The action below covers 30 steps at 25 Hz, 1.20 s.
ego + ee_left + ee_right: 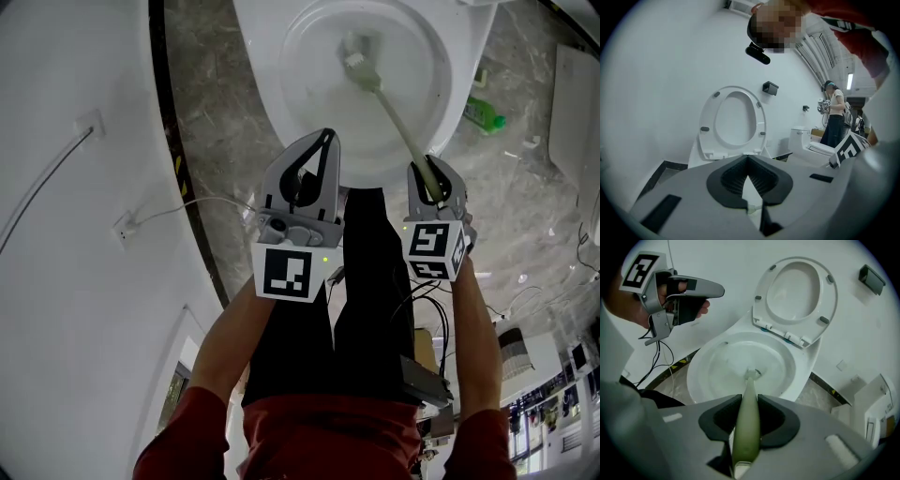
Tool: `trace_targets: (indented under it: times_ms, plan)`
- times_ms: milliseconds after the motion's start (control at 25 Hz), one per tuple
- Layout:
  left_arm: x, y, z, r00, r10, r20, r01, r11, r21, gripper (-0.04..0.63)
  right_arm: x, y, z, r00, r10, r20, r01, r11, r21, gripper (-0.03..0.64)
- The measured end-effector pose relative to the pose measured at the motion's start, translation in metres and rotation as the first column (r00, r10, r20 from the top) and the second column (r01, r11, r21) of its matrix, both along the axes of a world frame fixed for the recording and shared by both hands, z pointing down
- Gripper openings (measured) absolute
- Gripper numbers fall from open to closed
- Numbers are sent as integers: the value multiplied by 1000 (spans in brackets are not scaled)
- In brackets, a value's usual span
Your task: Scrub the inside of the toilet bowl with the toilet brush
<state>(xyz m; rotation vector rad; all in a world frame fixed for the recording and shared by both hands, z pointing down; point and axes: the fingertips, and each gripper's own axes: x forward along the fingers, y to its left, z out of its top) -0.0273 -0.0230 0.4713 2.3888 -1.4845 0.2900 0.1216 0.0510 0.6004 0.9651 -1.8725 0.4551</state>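
The white toilet bowl (314, 103) (717, 364) stands open, with its seat and lid (797, 291) (736, 117) raised against the wall. The pale green toilet brush has its head (356, 58) (751, 375) down in the bottom of the bowl. Its handle (398, 122) (746, 423) slants back to my right gripper (433, 171) (749, 399), which is shut on it just outside the bowl's front rim. My left gripper (326, 139) (748, 158) hovers over the front rim to the left, jaws together and holding nothing; it also shows in the right gripper view (682, 294).
A green bottle (484, 112) lies on the marble floor right of the toilet. A white wall with a thin cable (187, 206) runs along the left. A second toilet (811, 143) and a standing person (833, 119) are off to the right.
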Motion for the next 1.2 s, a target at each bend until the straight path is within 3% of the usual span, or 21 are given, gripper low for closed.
trace_targets:
  times_ms: [160, 400, 760, 840, 1000, 1200]
  plan:
    - [-3, 1, 3, 1000, 3, 12, -3, 1000, -6, 5, -11, 11, 2, 980, 169, 103, -157, 981, -118, 117]
    - [-9, 4, 4, 1000, 3, 15, -2, 1000, -10, 5, -21, 24, 9, 889, 413, 197, -346, 888, -304, 117]
    - [-19, 4, 4, 1000, -10, 22, 10, 1000, -1, 5, -44, 16, 5, 781, 564, 267, -437, 800, -411, 117]
    - [-21, 4, 4, 1000, -13, 24, 13, 1000, 0, 5, -49, 8, 8, 738, 611, 285, -466, 768, -439, 117]
    - [-26, 6, 4, 1000, -12, 28, 12, 1000, -2, 5, -51, -14, 15, 603, 736, 308, -539, 661, -523, 117]
    - [-29, 5, 3, 999, -22, 23, 22, 1000, 1, 5, -56, -28, 13, 512, 795, 326, -558, 596, -578, 118]
